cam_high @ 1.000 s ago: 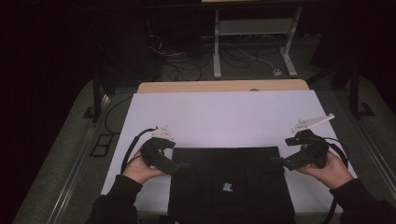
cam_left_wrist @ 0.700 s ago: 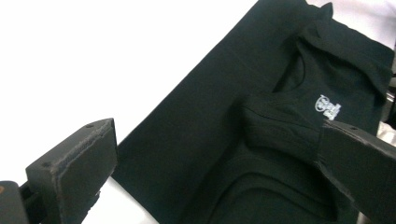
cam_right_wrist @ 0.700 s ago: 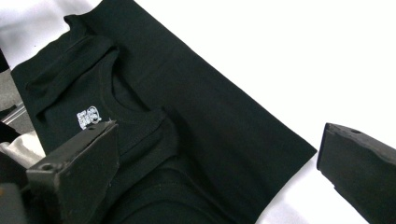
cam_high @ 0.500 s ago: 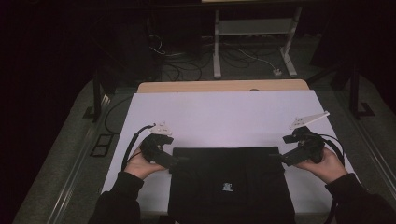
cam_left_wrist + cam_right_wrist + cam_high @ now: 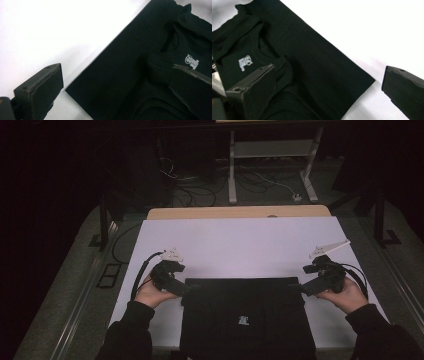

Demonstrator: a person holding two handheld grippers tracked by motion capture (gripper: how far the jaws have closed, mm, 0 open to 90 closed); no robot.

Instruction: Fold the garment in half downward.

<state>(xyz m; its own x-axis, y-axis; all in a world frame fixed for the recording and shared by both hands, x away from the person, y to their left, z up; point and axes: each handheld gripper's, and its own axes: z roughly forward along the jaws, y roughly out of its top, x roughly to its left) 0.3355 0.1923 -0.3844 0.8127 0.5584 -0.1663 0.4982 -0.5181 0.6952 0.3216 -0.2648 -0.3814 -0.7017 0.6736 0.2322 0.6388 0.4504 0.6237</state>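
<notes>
Both hands drawn back toward near edge since earlier frame. Left tongs (image 5: 186, 290) and right tongs (image 5: 300, 289) gape, straddling far corners of black T-shirt (image 5: 245, 317) flat on white worktop (image 5: 240, 245); corner grab likely next.

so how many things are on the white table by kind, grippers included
black folded garment: 1
hand-held grippers: 2, the left gripper and the right gripper, both with jaws open at the garment's far corners
white table sheet: 1
total: 4
</notes>
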